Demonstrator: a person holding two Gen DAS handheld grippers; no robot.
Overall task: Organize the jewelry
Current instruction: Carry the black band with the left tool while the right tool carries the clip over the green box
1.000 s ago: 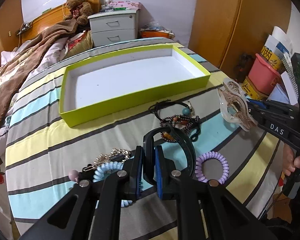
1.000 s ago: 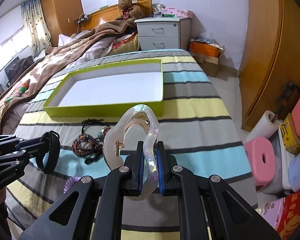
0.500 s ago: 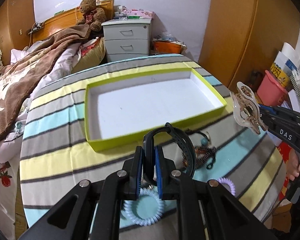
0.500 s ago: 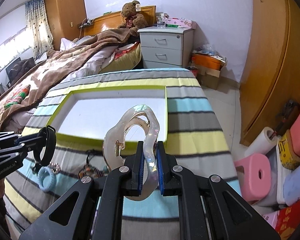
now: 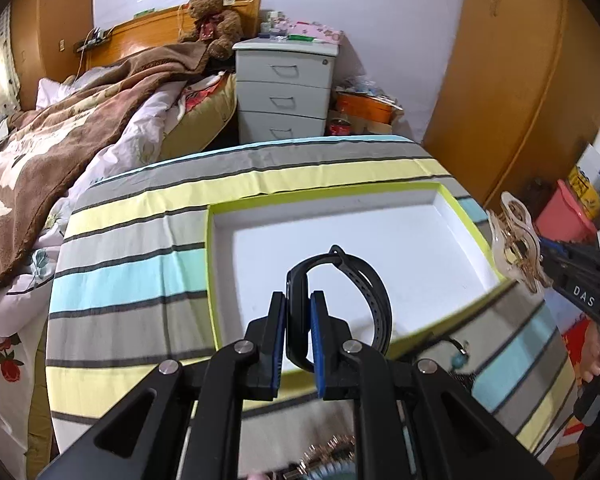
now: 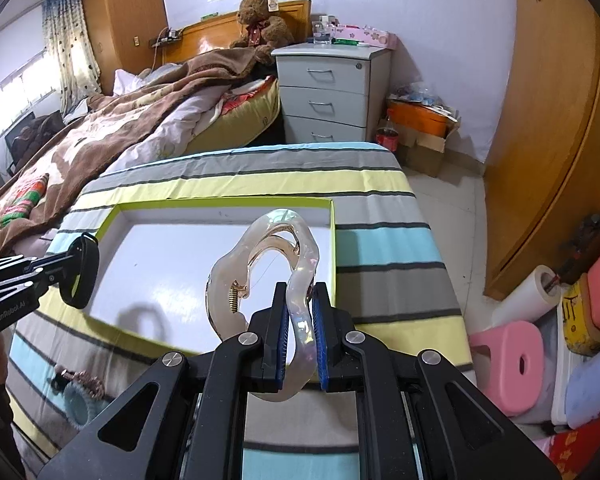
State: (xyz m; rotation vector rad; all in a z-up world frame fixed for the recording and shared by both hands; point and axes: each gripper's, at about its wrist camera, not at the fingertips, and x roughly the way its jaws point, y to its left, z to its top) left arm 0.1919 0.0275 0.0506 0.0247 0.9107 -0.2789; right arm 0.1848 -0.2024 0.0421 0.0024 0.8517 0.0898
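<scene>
My left gripper (image 5: 298, 330) is clamped on a black wristband (image 5: 340, 296), its blue pads pressing the band's thick body from both sides while the perforated strap loops up and over to the right. The band hangs in the air above the near part of the green-rimmed tray (image 5: 216, 280), whose white floor shows behind the loop. My right gripper (image 6: 300, 326) is clamped on a translucent pearly hair claw (image 6: 260, 276), pads closed on one curved arm of the claw, the coil spring visible at its left side. The claw is held upright above the near right part of the same tray (image 6: 334, 240); a dark shadow falls on the tray floor to its left. From the left wrist view the right gripper (image 5: 540, 268) appears at the right edge, carrying the claw (image 5: 516, 244) just beyond the tray's right corner; from the right wrist view the left gripper (image 6: 60, 266) enters from the left, with the wristband (image 6: 80, 276) over the tray's left rim.

The tray lies on a striped cloth (image 6: 380, 216) in bands of grey, yellow and light blue. On the cloth in front of the tray lie a light blue spiral hair tie (image 6: 76, 404) and a gold-toned chain piece (image 6: 88, 380) touching it, plus a dark cord with a teal bead (image 5: 460, 354). Beyond stand a grey drawer cabinet (image 6: 328, 96), a bed with a brown blanket (image 6: 100, 136), and a teddy bear (image 6: 260, 20). A pink stool (image 6: 508, 360) sits on the floor at right.
</scene>
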